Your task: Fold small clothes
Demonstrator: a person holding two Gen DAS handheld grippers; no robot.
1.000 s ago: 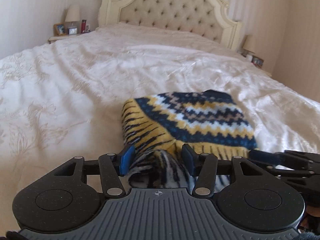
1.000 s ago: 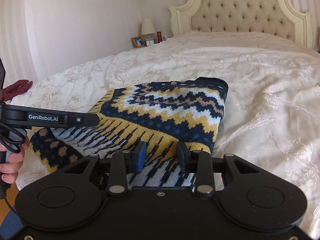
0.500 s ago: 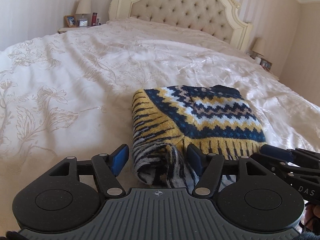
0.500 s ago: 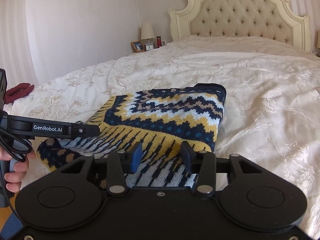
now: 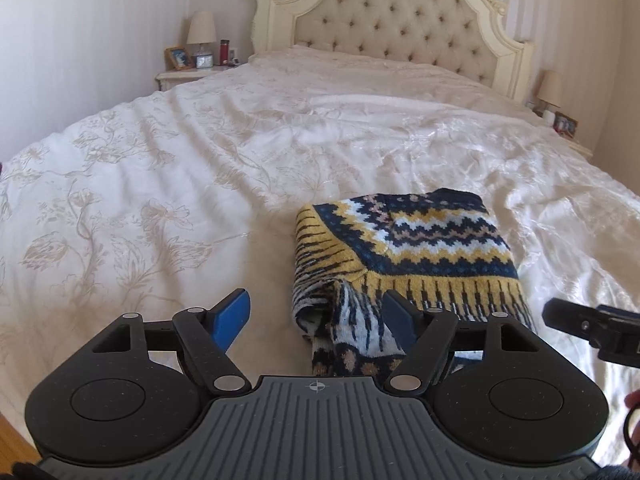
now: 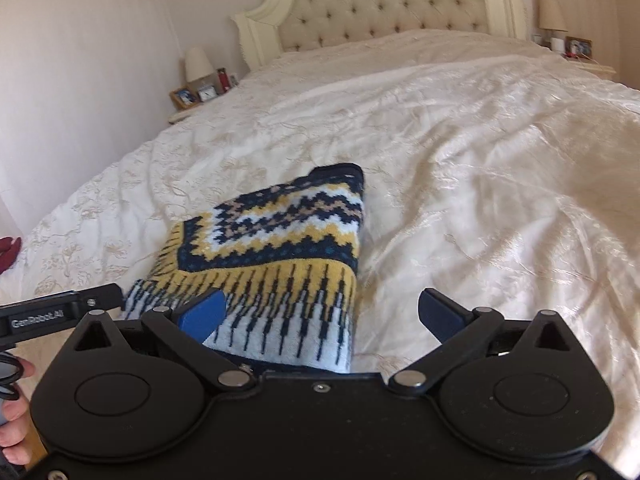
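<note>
A small knitted sweater (image 5: pixel 404 248) in navy, yellow and white zigzags lies folded on the cream bedspread (image 5: pixel 168 184). My left gripper (image 5: pixel 316 318) is open at the sweater's near left corner, with loose knit lying between its blue pads. In the right wrist view the same sweater (image 6: pixel 280 240) lies ahead, and my right gripper (image 6: pixel 320 314) is open wide over its near white-striped hem. Neither gripper holds the cloth. The right gripper's tip (image 5: pixel 580 322) shows at the left view's right edge.
A tufted cream headboard (image 5: pixel 400 20) stands at the bed's far end. A nightstand (image 5: pixel 188 74) with a lamp and photo frame sits at the far left, another (image 6: pixel 576 50) at the far right. A red cloth (image 6: pixel 8 250) lies at the bed's left edge.
Both grippers have opened wide and let go of the sweater's near edge, then drawn back a little. The sweater now rests folded on the bed.
</note>
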